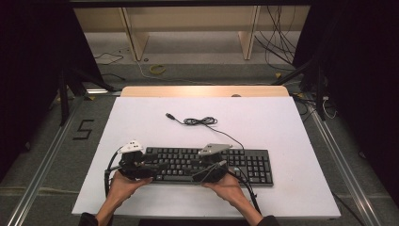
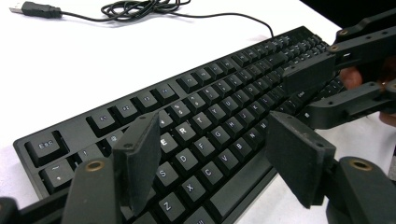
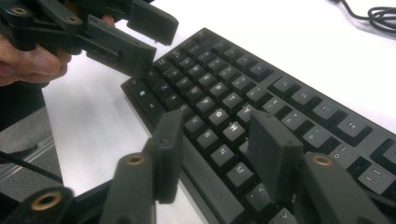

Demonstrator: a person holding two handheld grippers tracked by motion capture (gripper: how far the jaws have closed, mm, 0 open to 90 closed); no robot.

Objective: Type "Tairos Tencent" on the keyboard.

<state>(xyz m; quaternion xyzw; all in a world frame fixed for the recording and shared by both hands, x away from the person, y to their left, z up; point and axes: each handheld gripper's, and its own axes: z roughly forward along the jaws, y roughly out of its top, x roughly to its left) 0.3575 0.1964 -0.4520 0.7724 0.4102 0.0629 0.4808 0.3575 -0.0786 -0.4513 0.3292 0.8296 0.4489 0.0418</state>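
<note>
The keyboard point(image 1: 207, 165) is black, its keys marked with small white letters. Its cable point(image 1: 200, 121) is black too, ending in a black plug with a silver tip. The table surface point(image 1: 263, 122) is plain white, with a pale wood strip along its far edge. The left gripper point(image 2: 215, 163) and the right gripper point(image 3: 217, 156) have matte black jaws with brass-coloured pivot rings; each carries a light grey plate on top.

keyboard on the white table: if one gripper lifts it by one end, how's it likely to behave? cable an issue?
The keyboard is long, flat and looks rigid, so it should hold its shape, though an end grab would probably let it tilt. Its cable lies loosely coiled with the USB plug free, so it likely trails limp and drags.
</note>
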